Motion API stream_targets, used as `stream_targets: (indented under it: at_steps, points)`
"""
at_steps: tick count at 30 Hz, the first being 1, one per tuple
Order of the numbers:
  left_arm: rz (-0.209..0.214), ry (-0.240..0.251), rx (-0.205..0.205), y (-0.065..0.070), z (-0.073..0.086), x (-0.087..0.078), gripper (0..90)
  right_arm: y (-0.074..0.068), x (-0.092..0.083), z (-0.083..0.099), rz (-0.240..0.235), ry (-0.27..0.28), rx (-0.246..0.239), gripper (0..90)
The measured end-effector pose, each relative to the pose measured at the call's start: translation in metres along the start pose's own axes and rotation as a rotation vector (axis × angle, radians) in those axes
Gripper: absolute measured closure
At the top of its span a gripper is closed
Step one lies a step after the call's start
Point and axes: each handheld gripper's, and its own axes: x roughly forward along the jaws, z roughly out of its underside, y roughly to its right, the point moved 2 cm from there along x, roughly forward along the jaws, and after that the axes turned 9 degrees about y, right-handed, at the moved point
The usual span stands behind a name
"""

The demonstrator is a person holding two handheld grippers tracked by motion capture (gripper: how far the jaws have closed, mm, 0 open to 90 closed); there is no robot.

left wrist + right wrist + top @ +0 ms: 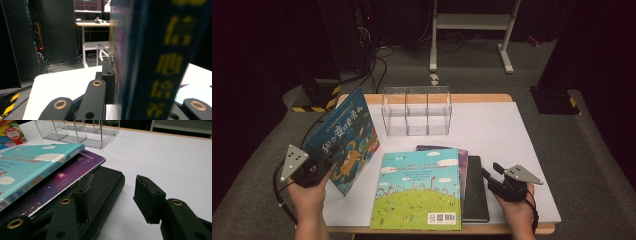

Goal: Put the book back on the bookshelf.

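Your left claw (324,167) is pinching the blue picture book (343,140) by its lower edge, upright above the counter (502,130). It's stiff, light, glossy; grip deeper near the spine. Your right claw (488,176) hangs spread beside the book stack (437,187).

The room was dark, with black walls or curtains on both sides. A grey carpet (562,150) covered the floor. A white frame (472,30) on two legs stood beyond the far edge of the table (512,130). Black cables (377,60) ran across the floor at far left, near a yellow-and-black striped base (319,102). A desk (92,24) stood in the distance
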Motion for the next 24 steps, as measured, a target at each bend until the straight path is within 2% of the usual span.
stream_targets:
  at_steps: [3,6,10,12,13,16,20,24]
  points:
    - [-0.009,0.000,0.015,0.001,0.001,0.001,82.0,0.004,0.005,-0.001,-0.008,-0.018,-0.003,49.5]
    - [-0.020,-0.009,0.003,0.003,0.000,0.003,82.2,0.011,0.008,-0.002,-0.007,-0.045,-0.038,49.4]
    - [-0.048,-0.027,-0.002,0.004,-0.003,0.008,82.8,0.024,-0.002,0.001,-0.012,0.016,0.027,49.9]
    - [-0.055,-0.044,-0.001,0.007,-0.005,0.013,82.9,0.025,-0.002,0.002,-0.019,0.015,0.037,50.0]
    - [-0.059,-0.051,0.000,0.008,-0.006,0.016,82.9,0.027,-0.003,0.004,-0.039,0.010,0.057,50.0]
    - [-0.076,-0.080,0.029,0.016,-0.010,0.030,83.1,0.030,-0.007,0.006,-0.062,0.018,0.091,50.3]
    - [-0.085,-0.105,0.048,0.024,-0.014,0.040,83.2,0.031,-0.007,0.004,-0.076,0.032,0.097,50.3]
    - [-0.078,-0.106,0.063,0.036,-0.022,0.049,83.3,0.032,-0.006,0.004,-0.087,0.030,0.105,50.3]
